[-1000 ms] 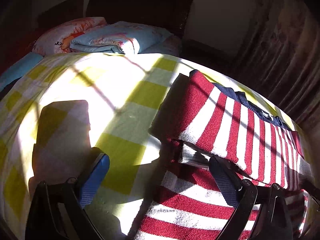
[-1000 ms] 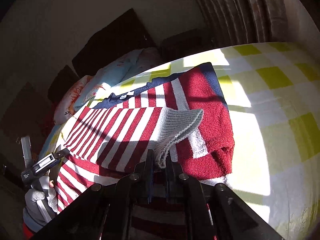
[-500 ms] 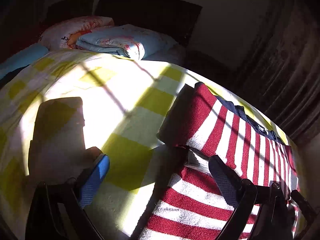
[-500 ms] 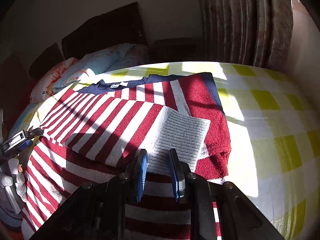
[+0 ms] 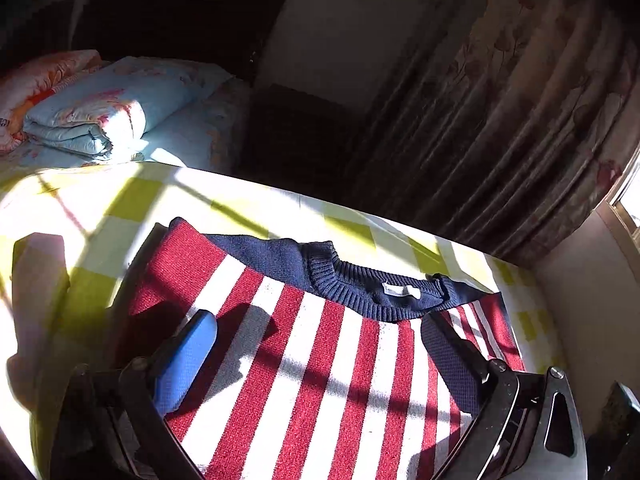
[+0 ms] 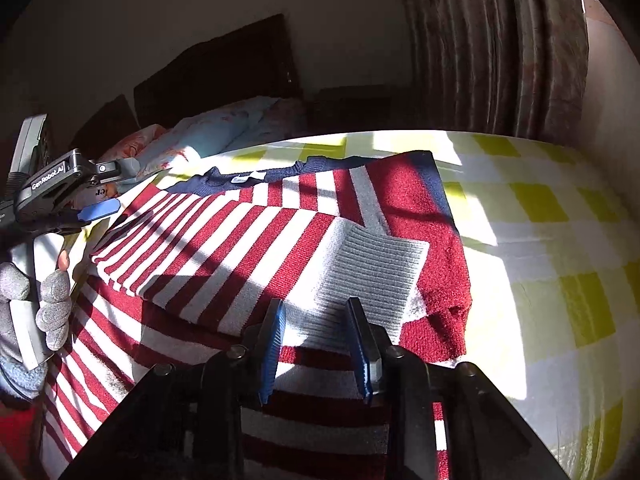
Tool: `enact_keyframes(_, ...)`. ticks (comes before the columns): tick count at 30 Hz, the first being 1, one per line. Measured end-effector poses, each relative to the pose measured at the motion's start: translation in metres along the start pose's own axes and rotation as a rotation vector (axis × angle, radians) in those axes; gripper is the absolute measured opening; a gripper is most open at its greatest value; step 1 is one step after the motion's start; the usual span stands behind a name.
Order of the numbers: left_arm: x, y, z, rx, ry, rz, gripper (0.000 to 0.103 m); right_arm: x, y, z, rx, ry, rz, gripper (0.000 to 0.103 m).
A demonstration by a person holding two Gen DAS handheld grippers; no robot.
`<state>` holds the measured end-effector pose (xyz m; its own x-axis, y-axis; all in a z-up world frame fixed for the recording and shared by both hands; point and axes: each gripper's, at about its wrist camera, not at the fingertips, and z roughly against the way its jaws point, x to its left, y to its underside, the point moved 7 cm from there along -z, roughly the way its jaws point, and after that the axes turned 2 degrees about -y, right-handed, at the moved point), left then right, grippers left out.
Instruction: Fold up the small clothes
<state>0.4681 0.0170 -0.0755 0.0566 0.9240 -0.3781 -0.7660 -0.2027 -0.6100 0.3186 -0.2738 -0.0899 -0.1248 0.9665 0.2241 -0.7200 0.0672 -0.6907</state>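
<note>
A red and white striped knit sweater [image 5: 320, 360] with a navy collar [image 5: 360, 288] lies on the bed; it also shows in the right wrist view [image 6: 224, 240]. Both sleeves are folded across its body, and the white ribbed cuff [image 6: 372, 272] of one lies on top. My left gripper [image 5: 320, 344] is open and empty, hovering over the sweater's chest below the collar. My right gripper [image 6: 316, 320] is open and empty, just short of the white cuff. The left gripper also shows in the right wrist view [image 6: 96, 204], held by a gloved hand [image 6: 44, 300].
The bed has a yellow and white checked sheet [image 6: 540, 240]. Folded blue quilt [image 5: 100, 112] and a pillow sit near the dark headboard [image 5: 180, 24]. Curtains [image 5: 500, 120] hang beyond the bed's far edge. A dark nightstand [image 5: 296, 136] stands beside the bed.
My right gripper let go of the white cuff, opened and drew back; the cuff now lies flat. My left gripper swung right, from the sweater's left edge to over its chest.
</note>
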Motion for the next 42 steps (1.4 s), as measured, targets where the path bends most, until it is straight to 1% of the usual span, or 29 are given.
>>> enact_keyframes(2,0.026,-0.003,-0.022,0.02,-0.048,0.063,0.103,-0.002,0.0,0.001,-0.003,-0.017,-0.015,0.031)
enact_keyframes(3,0.033,-0.008,-0.02,-0.029,-0.058,0.064,0.103,-0.002,0.0,0.001,-0.004,-0.026,-0.02,0.031)
enact_keyframes(4,0.042,-0.01,-0.019,-0.041,-0.078,0.083,0.103,-0.002,0.0,0.001,-0.005,-0.042,-0.026,0.031)
enact_keyframes(6,0.051,-0.009,-0.012,-0.06,-0.033,0.141,0.103,-0.003,0.0,0.001,-0.007,-0.063,-0.037,0.031)
enact_keyframes(7,0.053,-0.008,-0.011,-0.068,-0.025,0.15,0.103,-0.004,0.0,0.002,-0.01,-0.075,-0.048,0.031)
enact_keyframes(10,0.052,-0.008,-0.005,-0.088,-0.039,0.144,0.103,-0.007,-0.001,0.004,-0.031,-0.115,-0.082,0.031)
enact_keyframes(12,0.045,-0.013,0.004,-0.115,-0.035,0.13,0.103,-0.01,-0.003,0.007,-0.049,-0.124,-0.099,0.031)
enact_keyframes(15,0.032,-0.025,0.005,-0.112,-0.029,0.075,0.103,-0.009,-0.002,0.006,-0.047,-0.135,-0.104,0.031)
enact_keyframes(16,0.028,-0.028,-0.001,-0.089,-0.053,0.039,0.103,-0.009,-0.002,0.004,-0.038,-0.134,-0.102,0.031)
enact_keyframes(17,0.028,-0.029,-0.011,-0.058,-0.098,0.0,0.103,-0.008,-0.002,0.002,-0.032,-0.135,-0.1,0.031)
enact_keyframes(18,0.033,-0.03,-0.02,-0.039,-0.149,-0.026,0.103,-0.008,-0.001,0.003,-0.03,-0.135,-0.099,0.031)
enact_keyframes(19,0.043,-0.029,-0.028,-0.029,-0.206,-0.028,0.103,-0.008,-0.001,0.003,-0.03,-0.136,-0.1,0.031)
enact_keyframes(20,0.058,-0.027,-0.034,-0.021,-0.26,0.002,0.103,-0.008,-0.001,0.003,-0.031,-0.138,-0.102,0.031)
enact_keyframes(21,0.073,-0.024,-0.036,0.007,-0.244,0.086,0.103,-0.008,-0.001,0.003,-0.031,-0.14,-0.104,0.031)
enact_keyframes(22,0.082,-0.027,-0.027,-0.053,-0.214,0.14,0.103,-0.008,-0.001,0.003,-0.03,-0.142,-0.105,0.031)
enact_keyframes(23,0.094,-0.026,-0.022,-0.075,-0.243,0.201,0.103,-0.008,-0.001,0.003,-0.029,-0.141,-0.103,0.031)
enact_keyframes(24,0.102,-0.024,-0.019,-0.094,-0.228,0.243,0.103,-0.008,0.0,0.003,-0.026,-0.138,-0.099,0.031)
enact_keyframes(25,0.105,-0.023,-0.017,-0.102,-0.211,0.259,0.103,-0.009,0.0,0.003,-0.029,-0.147,-0.108,0.031)
enact_keyframes(27,0.104,-0.023,-0.016,-0.104,-0.199,0.257,0.103,-0.009,0.0,0.002,-0.026,-0.145,-0.106,0.031)
enact_keyframes(29,0.099,-0.02,-0.008,-0.105,-0.204,0.244,0.103,-0.01,0.0,0.003,-0.028,-0.149,-0.112,0.031)
enact_keyframes(30,0.095,-0.019,0.004,-0.139,-0.211,0.236,0.103,-0.01,0.0,0.002,-0.028,-0.147,-0.11,0.031)
enact_keyframes(31,0.086,-0.017,0.018,-0.182,-0.197,0.212,0.103,-0.01,0.0,0.002,-0.028,-0.148,-0.113,0.031)
enact_keyframes(32,0.073,-0.014,0.03,-0.214,-0.178,0.171,0.103,-0.01,-0.001,0.002,-0.028,-0.15,-0.115,0.031)
enact_keyframes(33,0.057,-0.009,0.041,-0.224,-0.174,0.102,0.103,-0.01,-0.001,0.002,-0.028,-0.148,-0.113,0.031)
enact_keyframes(34,0.042,-0.001,0.045,-0.209,-0.196,0.023,0.103,-0.01,-0.001,0.003,-0.028,-0.148,-0.114,0.031)
enact_keyframes(36,0.017,0.021,0.04,-0.128,-0.255,-0.147,0.103,-0.009,-0.001,0.003,-0.029,-0.147,-0.113,0.031)
enact_keyframes(37,0.01,0.034,0.035,-0.088,-0.273,-0.204,0.103,-0.009,-0.001,0.003,-0.029,-0.146,-0.113,0.031)
enact_keyframes(39,0.006,0.056,0.029,-0.04,-0.292,-0.254,0.103,-0.009,-0.001,0.003,-0.029,-0.143,-0.111,0.031)
enact_keyframes(42,0.014,0.079,0.021,0.019,-0.318,-0.263,0.103,-0.009,-0.001,0.003,-0.027,-0.141,-0.11,0.031)
